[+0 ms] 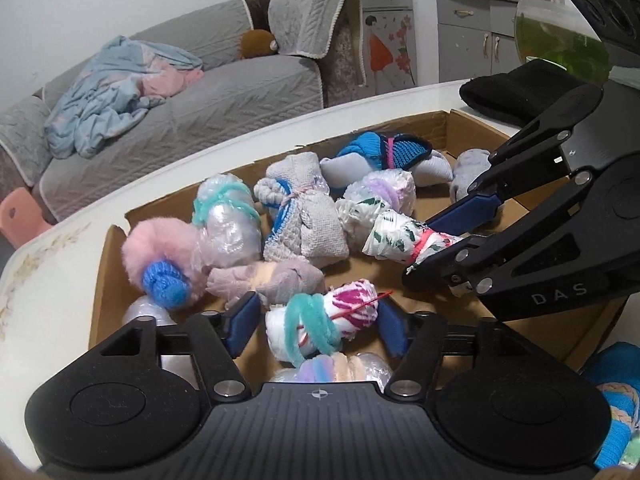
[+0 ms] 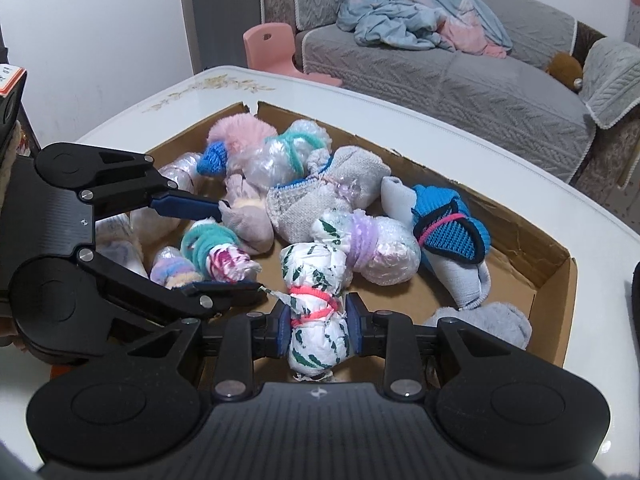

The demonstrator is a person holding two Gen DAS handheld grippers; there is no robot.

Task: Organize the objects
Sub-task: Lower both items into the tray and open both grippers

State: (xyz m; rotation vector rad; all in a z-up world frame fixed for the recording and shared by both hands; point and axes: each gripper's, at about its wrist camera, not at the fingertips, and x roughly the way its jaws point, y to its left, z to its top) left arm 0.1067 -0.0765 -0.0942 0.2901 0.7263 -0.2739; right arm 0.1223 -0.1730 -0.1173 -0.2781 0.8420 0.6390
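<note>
A shallow cardboard box (image 1: 105, 264) (image 2: 560, 284) on the white table holds several tied bundles of cloth and plastic wrap. My right gripper (image 2: 320, 326) (image 1: 420, 250) is shut on a white bundle with green leaf print and a pink band (image 2: 316, 320) (image 1: 394, 236), low over the box floor. My left gripper (image 1: 318, 326) (image 2: 240, 248) straddles a white and magenta bundle tied with teal yarn (image 1: 320, 320) (image 2: 224, 258). Its blue pads (image 1: 242, 322) stand a little off the bundle on both sides, so it is open.
Other bundles crowd the box: a pink fluffy one (image 1: 160, 252), a grey knit one (image 1: 300, 216), a blue knit one (image 2: 448, 224). A black cloth (image 1: 516, 96) and a glass bowl (image 1: 556, 32) sit on the table behind. A sofa (image 2: 460, 80) stands beyond.
</note>
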